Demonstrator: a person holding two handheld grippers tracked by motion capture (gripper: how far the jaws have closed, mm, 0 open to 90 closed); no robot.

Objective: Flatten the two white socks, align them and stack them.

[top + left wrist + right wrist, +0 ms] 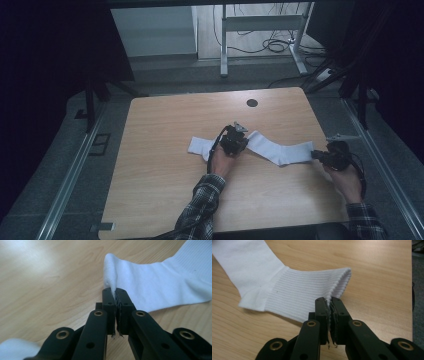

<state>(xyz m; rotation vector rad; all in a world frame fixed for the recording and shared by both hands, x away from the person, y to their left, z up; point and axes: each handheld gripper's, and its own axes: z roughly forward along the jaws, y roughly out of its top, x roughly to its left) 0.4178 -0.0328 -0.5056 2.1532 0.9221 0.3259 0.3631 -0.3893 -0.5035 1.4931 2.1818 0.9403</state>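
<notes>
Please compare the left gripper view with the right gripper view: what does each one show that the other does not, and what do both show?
The left gripper view shows the left hand-held gripper shut on a raised fold of the smooth part of a long white fabric sock, and a blurred white piece of cloth at the lower left corner.

The right gripper view shows the right hand-held gripper shut on the edge of the sock's ribbed cuff, and the grey floor beyond the table edge.

Both show black jaws closed on the white sock, lying on the light wooden table.
</notes>
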